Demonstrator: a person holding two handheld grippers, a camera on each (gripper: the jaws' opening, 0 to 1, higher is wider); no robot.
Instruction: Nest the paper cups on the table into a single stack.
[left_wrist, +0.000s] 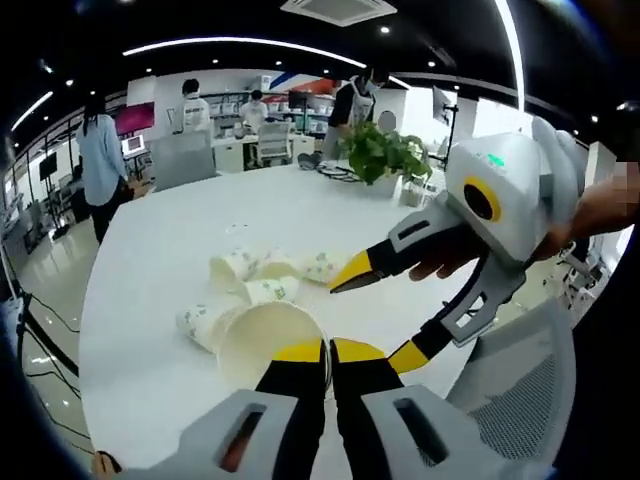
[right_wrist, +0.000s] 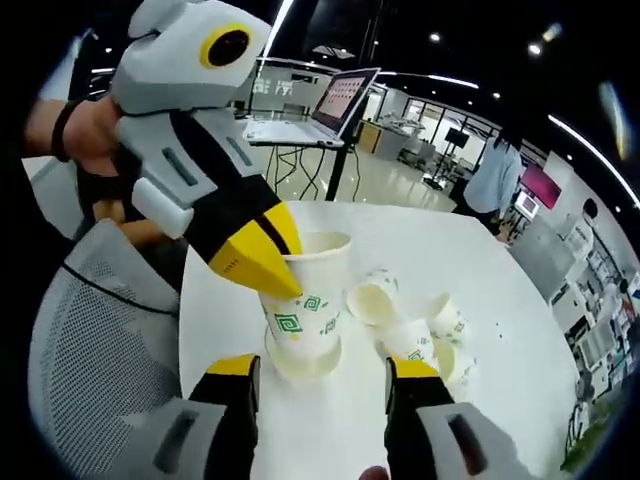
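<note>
In the left gripper view, people are standing at the far left and back of the room beyond the white table (left_wrist: 150, 300). Loose paper cups (left_wrist: 262, 268) are lying on their sides in a small cluster near the table's middle, touching one another. Just in front of them, you are holding a paper cup (left_wrist: 268, 343) tipped over, its open mouth facing the camera; your left gripper (left_wrist: 328, 352) is clamping its rim, the yellow-tipped jaws pressed together on the cup's edge. To the right, your right gripper (left_wrist: 375, 315) is coming in from the side with its jaws standing well apart, the upper tip near the loose cups and the lower tip just beside your left gripper's tips. A potted plant (left_wrist: 385, 152) is sitting toward the table's far edge, and a mesh chair back (left_wrist: 520, 390) is showing at lower right.

In the right gripper view, a grey mesh chair (right_wrist: 90, 350) is filling the lower left. Your left gripper (right_wrist: 270, 265) is reaching down from upper left, its yellow tip pinching the rim of the held cup (right_wrist: 305, 305), which is standing over a second cup's mouth (right_wrist: 300, 360) on the table (right_wrist: 350, 430). Your right gripper (right_wrist: 322, 378) is holding its jaws wide apart, one on each side of that lower cup, touching nothing that you can see. To the right, more cups (right_wrist: 420, 325) are lying scattered, close together. A laptop (right_wrist: 315, 110) is sitting open on a stand behind.
</note>
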